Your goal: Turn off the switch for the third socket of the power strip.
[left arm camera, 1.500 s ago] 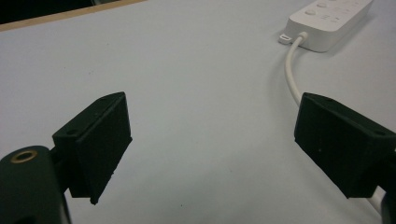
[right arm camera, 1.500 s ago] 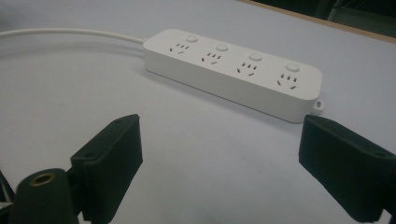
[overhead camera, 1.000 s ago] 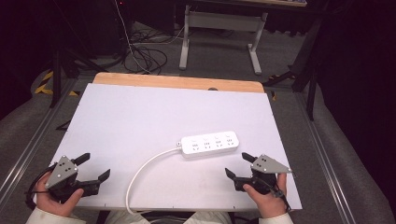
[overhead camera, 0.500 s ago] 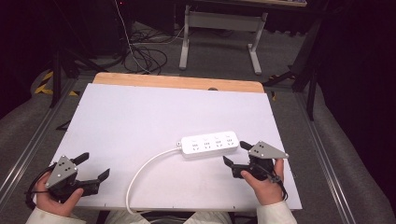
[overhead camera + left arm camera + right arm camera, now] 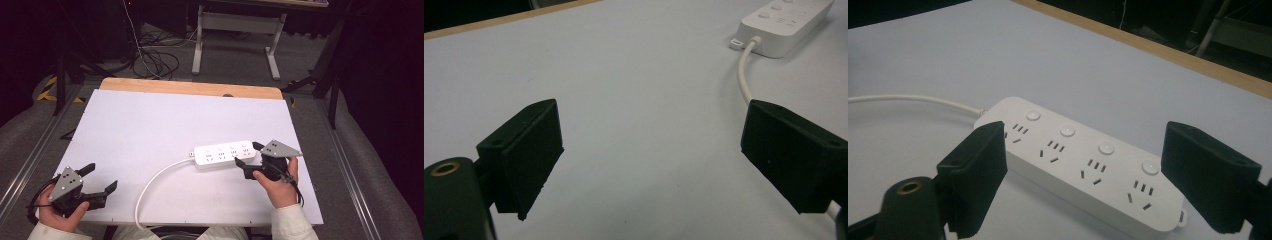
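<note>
A white power strip [image 5: 224, 153] with several sockets and round buttons lies on the white table top, right of centre. Its white cable [image 5: 155, 185] curves off its left end toward the near edge. My right gripper [image 5: 248, 155] is open at the strip's right end, one jaw on each side of it. The right gripper view has the strip [image 5: 1083, 160] lying between the spread jaws, gripper [image 5: 1083, 185]. At the near left corner my left gripper [image 5: 100, 179] stands open with nothing in it. In the left gripper view the strip's end [image 5: 786, 22] and cable [image 5: 744, 75] lie far right, gripper [image 5: 654, 165].
The white board [image 5: 150, 125] rests on a wooden table whose edge [image 5: 190, 88] shows at the back. Behind it on the floor are cables [image 5: 150, 55] and a metal stand [image 5: 235, 30]. Grey rails run along both sides.
My right gripper has moved left and forward from the near right of the board to the strip's right end. The left gripper has stayed in place.
</note>
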A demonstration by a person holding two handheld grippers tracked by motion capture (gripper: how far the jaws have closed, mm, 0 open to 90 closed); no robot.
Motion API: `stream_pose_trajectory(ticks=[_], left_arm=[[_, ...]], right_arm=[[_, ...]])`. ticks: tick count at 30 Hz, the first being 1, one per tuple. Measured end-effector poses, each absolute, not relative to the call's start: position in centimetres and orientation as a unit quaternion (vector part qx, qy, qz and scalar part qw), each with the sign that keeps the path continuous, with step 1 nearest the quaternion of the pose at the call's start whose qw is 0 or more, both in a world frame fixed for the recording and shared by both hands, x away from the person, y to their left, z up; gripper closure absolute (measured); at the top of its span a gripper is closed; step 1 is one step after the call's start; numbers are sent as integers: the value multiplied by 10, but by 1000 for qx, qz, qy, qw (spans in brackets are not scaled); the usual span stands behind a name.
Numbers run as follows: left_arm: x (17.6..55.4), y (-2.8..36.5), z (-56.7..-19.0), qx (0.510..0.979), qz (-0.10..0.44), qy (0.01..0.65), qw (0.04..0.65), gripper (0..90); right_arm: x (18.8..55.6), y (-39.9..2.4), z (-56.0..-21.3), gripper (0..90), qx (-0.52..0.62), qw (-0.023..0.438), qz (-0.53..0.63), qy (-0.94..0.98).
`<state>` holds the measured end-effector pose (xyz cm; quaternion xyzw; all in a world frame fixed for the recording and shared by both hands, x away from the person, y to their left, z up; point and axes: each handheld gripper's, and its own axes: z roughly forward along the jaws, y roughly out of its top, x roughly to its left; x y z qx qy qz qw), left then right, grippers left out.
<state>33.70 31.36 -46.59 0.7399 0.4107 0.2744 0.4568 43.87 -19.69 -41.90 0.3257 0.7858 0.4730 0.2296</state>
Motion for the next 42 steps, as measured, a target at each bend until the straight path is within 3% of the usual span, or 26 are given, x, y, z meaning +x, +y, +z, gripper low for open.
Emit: stream_pose_trajectory(ticks=[14, 15, 20, 26, 42], left_arm=[[338, 314, -466, 744, 274, 407, 454, 106], [338, 313, -466, 744, 272, 408, 454, 105], [338, 312, -467, 742, 270, 409, 457, 106], [338, 312, -467, 745, 270, 407, 455, 108], [338, 311, -468, 747, 264, 406, 455, 112]], right_arm=[[466, -186, -425, 230, 333, 211, 466, 792], [467, -185, -425, 270, 334, 213, 467, 790], [473, -182, -426, 730, 311, 216, 472, 796], [484, -174, -435, 900, 312, 221, 454, 805], [505, -169, -455, 900, 354, 208, 416, 812]])
